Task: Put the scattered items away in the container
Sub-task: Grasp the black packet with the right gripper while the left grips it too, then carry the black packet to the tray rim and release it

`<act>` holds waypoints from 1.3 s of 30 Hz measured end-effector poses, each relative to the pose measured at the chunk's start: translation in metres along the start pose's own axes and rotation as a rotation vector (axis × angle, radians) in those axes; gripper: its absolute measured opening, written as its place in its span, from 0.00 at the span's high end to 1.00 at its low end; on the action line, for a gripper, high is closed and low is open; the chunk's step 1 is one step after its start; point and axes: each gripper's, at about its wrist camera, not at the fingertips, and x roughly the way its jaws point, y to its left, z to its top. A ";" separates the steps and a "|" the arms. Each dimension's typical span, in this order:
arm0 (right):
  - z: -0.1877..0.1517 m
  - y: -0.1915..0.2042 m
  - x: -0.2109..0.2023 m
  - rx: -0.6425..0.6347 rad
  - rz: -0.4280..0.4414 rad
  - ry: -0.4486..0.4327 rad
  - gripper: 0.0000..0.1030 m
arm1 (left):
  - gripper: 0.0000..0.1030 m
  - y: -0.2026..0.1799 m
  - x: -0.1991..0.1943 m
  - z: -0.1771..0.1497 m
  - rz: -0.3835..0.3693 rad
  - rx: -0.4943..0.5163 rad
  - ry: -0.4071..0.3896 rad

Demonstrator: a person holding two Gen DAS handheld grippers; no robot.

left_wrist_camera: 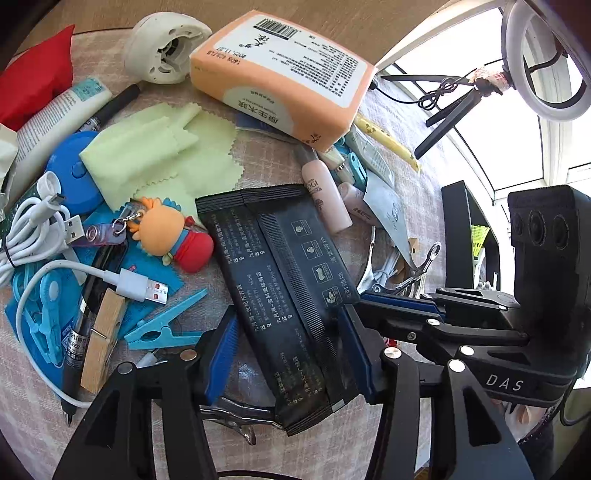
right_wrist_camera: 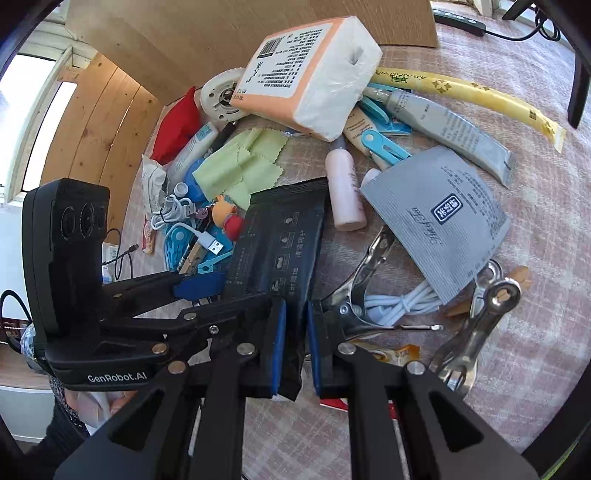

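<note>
On a table covered with a pale pink checked cloth (left_wrist_camera: 399, 229), both grippers meet at one black foil packet (left_wrist_camera: 280, 295). Nearest the right wrist camera, the right gripper (right_wrist_camera: 295, 347) has its blue pads clamped on the packet's near end, the foil crumpled between them. The left gripper (left_wrist_camera: 291, 354) straddles the same packet with its pads apart; whether they touch the packet's edges cannot be told.

That packet is long and flat. In the left wrist view its long axis runs from the near right of the gripper up and away to the left, ending just short of the pale green cloth (left_wrist_camera: 162, 151). In the right wrist view it leans away to the upper right, its far end beside a pink bottle (right_wrist_camera: 345, 184).

Only the left wrist view shows the clutter at its side clearly: a wooden clothespin (left_wrist_camera: 101, 339), a blue plastic peg (left_wrist_camera: 162, 325), white USB cables (left_wrist_camera: 48, 221) and a small orange-headed figure keychain (left_wrist_camera: 166, 232). Only the right wrist view shows the grey sachet (right_wrist_camera: 439, 218) lying over a coiled white cable (right_wrist_camera: 402, 301), metal clips (right_wrist_camera: 476, 325) and the full length of a yellow tea stick (right_wrist_camera: 476, 99).

Farther off, an orange tissue pack (left_wrist_camera: 284, 74) rests on other items, with a white round device (left_wrist_camera: 166, 48) and a red pouch (left_wrist_camera: 40, 70) near it. Behind them stands a cardboard wall (right_wrist_camera: 236, 26). Bright windows (left_wrist_camera: 517, 162) and a ring light (left_wrist_camera: 546, 55) show beyond the left gripper's table edge, wooden panelling (right_wrist_camera: 96, 129) beyond the right's.
</note>
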 end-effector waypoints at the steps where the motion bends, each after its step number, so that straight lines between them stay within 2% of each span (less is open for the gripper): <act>1: 0.000 0.000 0.000 0.004 0.001 -0.002 0.88 | 0.57 0.000 -0.002 0.000 -0.001 -0.004 -0.003; 4: -0.004 0.005 -0.003 -0.005 0.004 -0.003 0.88 | 0.64 -0.003 -0.010 -0.002 0.013 0.001 -0.024; 10: -0.012 0.015 -0.014 -0.018 0.024 -0.020 0.88 | 0.65 -0.014 -0.031 -0.004 -0.012 0.018 -0.068; 18: -0.032 0.000 -0.071 0.025 0.065 -0.147 0.88 | 0.65 -0.062 -0.042 -0.003 -0.055 0.095 -0.075; 22: -0.055 -0.024 -0.110 0.074 0.046 -0.215 0.88 | 0.65 -0.113 -0.033 -0.001 -0.080 0.189 -0.064; 27: -0.093 -0.065 -0.167 0.170 0.012 -0.318 0.89 | 0.65 -0.198 -0.010 -0.002 -0.141 0.336 -0.023; 28: -0.102 -0.074 -0.178 0.191 0.019 -0.339 0.95 | 0.75 -0.217 -0.003 -0.005 -0.166 0.373 0.002; 29: -0.110 -0.081 -0.189 0.211 0.019 -0.357 0.95 | 0.76 -0.237 0.005 -0.008 -0.175 0.407 0.022; 30: -0.119 -0.087 -0.199 0.226 -0.004 -0.371 0.95 | 0.78 -0.258 0.012 -0.011 -0.177 0.451 0.024; 32: -0.135 -0.104 -0.219 0.272 -0.114 -0.403 0.96 | 0.82 -0.294 0.029 -0.013 -0.188 0.493 0.044; 34: -0.154 -0.125 -0.236 0.330 -0.136 -0.425 0.96 | 0.82 -0.335 0.047 -0.018 -0.246 0.551 0.095; 36: -0.174 -0.145 -0.255 0.387 -0.184 -0.464 0.96 | 0.82 -0.370 0.053 -0.027 -0.215 0.626 0.096; 39: -0.205 -0.168 -0.277 0.449 -0.193 -0.515 0.96 | 0.81 -0.395 0.043 -0.036 -0.210 0.709 0.071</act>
